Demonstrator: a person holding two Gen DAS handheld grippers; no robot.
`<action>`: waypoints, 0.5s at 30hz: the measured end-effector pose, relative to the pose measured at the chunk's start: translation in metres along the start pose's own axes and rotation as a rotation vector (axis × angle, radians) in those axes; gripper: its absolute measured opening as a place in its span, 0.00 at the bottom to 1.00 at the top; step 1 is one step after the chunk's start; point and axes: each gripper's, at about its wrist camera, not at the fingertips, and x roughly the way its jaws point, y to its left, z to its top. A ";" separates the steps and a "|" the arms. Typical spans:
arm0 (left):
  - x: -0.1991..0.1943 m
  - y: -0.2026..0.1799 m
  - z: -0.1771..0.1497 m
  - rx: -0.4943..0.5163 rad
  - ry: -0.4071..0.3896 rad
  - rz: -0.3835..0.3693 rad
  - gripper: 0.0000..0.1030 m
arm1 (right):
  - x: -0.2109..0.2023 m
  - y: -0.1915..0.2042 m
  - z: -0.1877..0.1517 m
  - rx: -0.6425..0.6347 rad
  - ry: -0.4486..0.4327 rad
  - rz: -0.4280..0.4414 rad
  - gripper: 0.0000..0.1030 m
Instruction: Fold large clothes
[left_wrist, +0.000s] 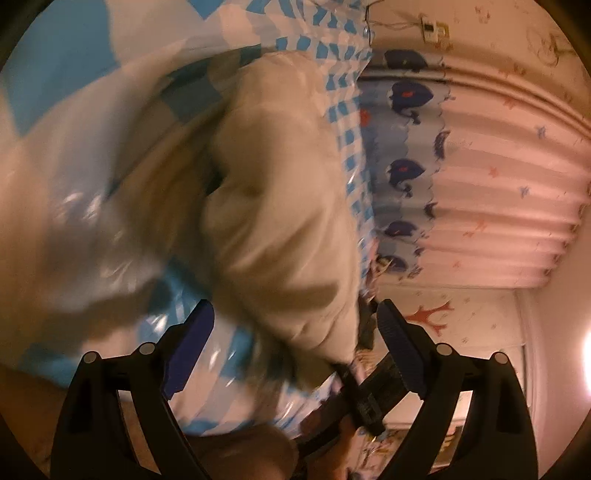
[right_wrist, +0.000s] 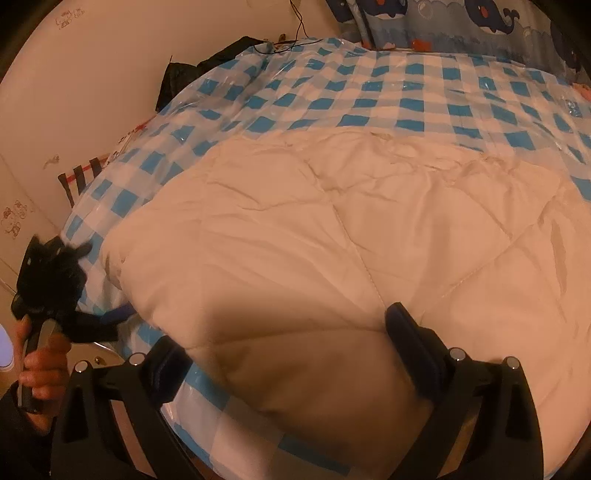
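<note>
quilt (right_wrist: 332, 240) cream, centre frame on checked bed (right_wrist: 369, 85) | right gripper (right_wrist: 291, 347) spread over near corner fold | left gripper (left_wrist: 295, 332) spread, empty | advice: pinch both layers, lift evenly

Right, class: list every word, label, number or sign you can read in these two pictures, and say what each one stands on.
There is no readable text in either view.
Wall stickers: small reddish marks, too small to tell whether they hold letters.
Wall device: too small and blurred to read.
Whale-pattern fabric, checked bed cover and cream quilt: patterns and stitching only, no writing.
</note>
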 end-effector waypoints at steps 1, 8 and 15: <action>0.003 0.001 0.002 -0.010 -0.015 -0.014 0.83 | 0.000 0.000 0.002 0.001 0.002 0.003 0.91; 0.029 0.003 0.024 -0.078 -0.095 0.013 0.85 | 0.002 0.002 0.002 -0.059 0.042 0.006 0.91; 0.029 0.020 0.031 -0.076 -0.111 0.118 0.37 | -0.054 -0.033 0.016 0.091 -0.130 0.124 0.92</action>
